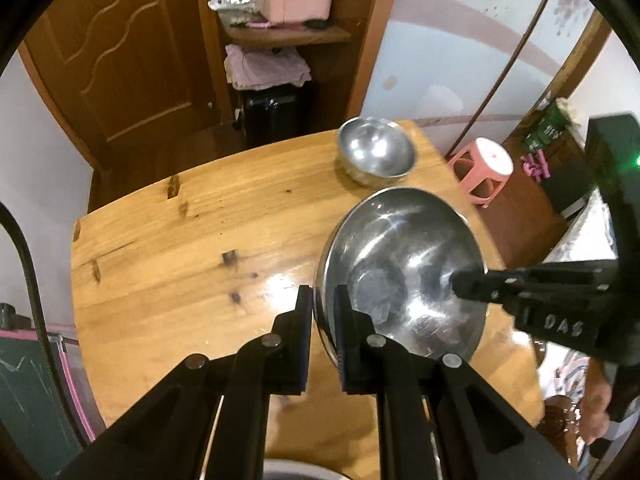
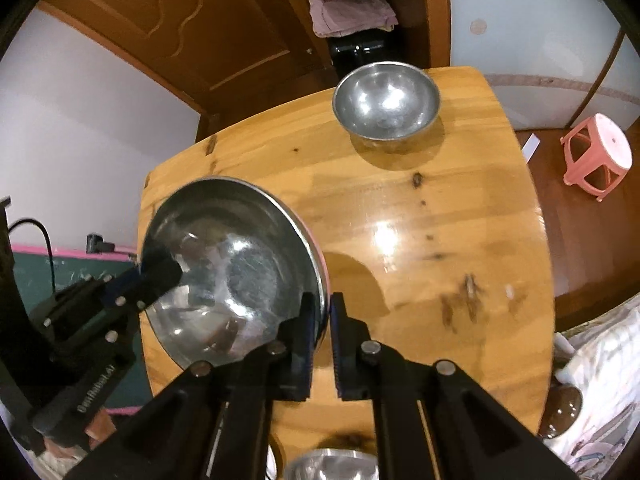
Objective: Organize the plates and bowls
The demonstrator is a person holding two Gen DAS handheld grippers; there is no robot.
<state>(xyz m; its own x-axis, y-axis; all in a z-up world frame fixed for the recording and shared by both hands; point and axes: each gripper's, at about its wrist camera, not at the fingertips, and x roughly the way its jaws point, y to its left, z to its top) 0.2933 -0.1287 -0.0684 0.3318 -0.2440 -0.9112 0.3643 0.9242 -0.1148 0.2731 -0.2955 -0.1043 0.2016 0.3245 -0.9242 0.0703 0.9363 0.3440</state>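
A large steel bowl (image 1: 404, 264) hangs above the wooden table (image 1: 180, 248), held from both sides. My left gripper (image 1: 322, 300) is shut on its left rim, one finger outside and one inside. In the left wrist view my right gripper (image 1: 466, 282) clamps the opposite rim. From the right wrist, the same large steel bowl (image 2: 232, 264) shows with my right gripper (image 2: 322, 308) shut on its right rim and my left gripper (image 2: 160, 274) on the far side. A smaller steel bowl (image 2: 386, 100) sits at the table's far end, also seen as the smaller steel bowl (image 1: 374, 150).
Another steel bowl (image 2: 332, 466) peeks in at the bottom edge near me. A pink stool (image 2: 598, 152) stands on the floor right of the table (image 2: 440, 220). A wooden door (image 1: 120, 60) and shelves with cloth lie beyond. A chalkboard (image 1: 28, 400) is at the left.
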